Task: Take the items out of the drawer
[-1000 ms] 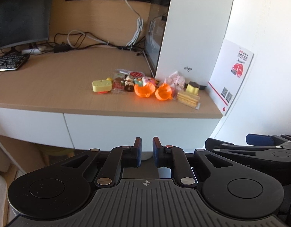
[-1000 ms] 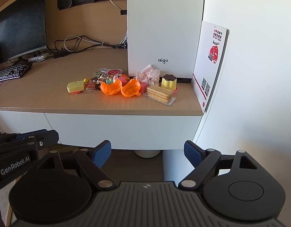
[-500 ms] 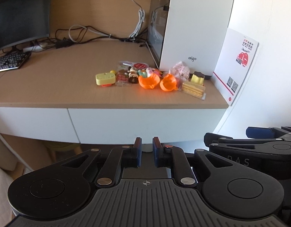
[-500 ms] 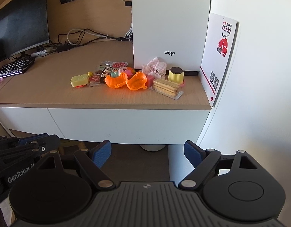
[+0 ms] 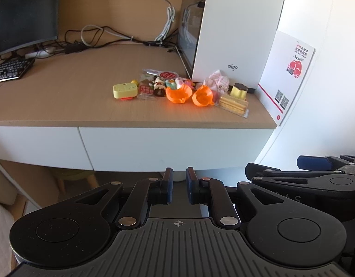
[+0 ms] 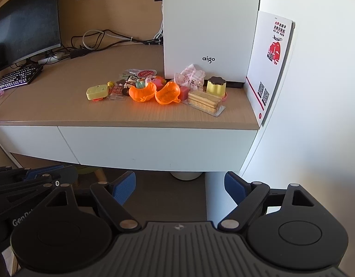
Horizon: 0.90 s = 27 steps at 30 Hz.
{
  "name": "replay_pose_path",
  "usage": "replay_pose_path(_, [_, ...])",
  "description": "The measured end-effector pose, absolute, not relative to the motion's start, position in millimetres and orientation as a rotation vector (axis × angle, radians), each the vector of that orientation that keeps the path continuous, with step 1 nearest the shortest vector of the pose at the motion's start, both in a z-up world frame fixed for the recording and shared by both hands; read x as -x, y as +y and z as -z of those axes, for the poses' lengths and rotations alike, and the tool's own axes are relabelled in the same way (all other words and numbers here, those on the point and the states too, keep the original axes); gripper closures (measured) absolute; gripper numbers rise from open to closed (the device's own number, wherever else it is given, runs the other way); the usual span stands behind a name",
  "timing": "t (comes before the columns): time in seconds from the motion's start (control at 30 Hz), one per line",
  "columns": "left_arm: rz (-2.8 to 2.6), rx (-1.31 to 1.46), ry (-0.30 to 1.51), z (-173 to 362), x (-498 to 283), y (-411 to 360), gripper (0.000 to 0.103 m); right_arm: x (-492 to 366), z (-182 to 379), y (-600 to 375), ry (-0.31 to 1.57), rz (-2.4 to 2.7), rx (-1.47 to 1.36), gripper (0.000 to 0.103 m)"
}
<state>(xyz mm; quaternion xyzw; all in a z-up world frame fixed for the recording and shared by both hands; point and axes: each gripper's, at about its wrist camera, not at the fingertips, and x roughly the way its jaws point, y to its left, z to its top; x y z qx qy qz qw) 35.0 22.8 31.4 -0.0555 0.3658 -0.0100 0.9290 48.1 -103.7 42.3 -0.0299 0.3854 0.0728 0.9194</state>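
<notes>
Both grippers have backed off and risen from the closed drawer point(image 6: 154, 145); left gripper point(image 5: 177, 188) nearly closed and empty, right gripper point(image 6: 179, 188) spread wide, items point(image 6: 154, 90) piled near the desk's point(image 6: 50, 106) front-right corner, so unloading looks finished.

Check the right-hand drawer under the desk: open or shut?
Shut. The drawer front sits flush with the neighbouring panel under the desk edge, with no interior showing.

Closed white drawer point(image 6: 154, 146) under desktop; small items point(image 6: 154, 90) clustered above.
</notes>
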Motion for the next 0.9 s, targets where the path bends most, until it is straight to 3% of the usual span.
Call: replay_pose_path(0.9, [0.035, 0.096, 0.752, -30.9, -42.0, 18.3, 0.088, -49.3, -40.2, -107.4, 0.800, -0.143, 0.054, 0.018])
